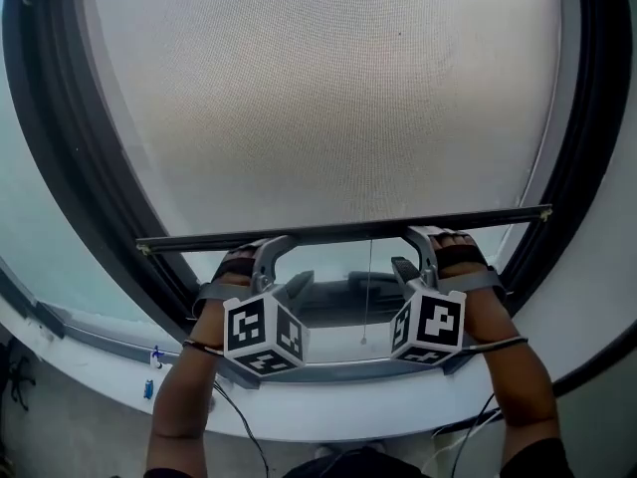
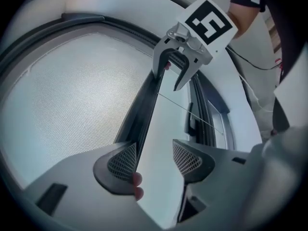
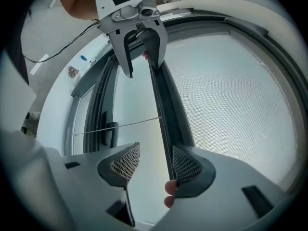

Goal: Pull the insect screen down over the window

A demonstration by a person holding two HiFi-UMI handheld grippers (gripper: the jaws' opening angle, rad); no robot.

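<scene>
From the head view, the insect screen covers most of the window, and its dark bottom bar sits a little above the white sill. The left gripper and right gripper both reach up to the bar, with a thin cord hanging between them.

In the left gripper view, the left gripper is spread wide. The bar lies against one pad only, and a fingertip shows beneath it.

The right gripper view is much alike: the right gripper gapes wide, with the bar against its mesh-side pad.
</scene>
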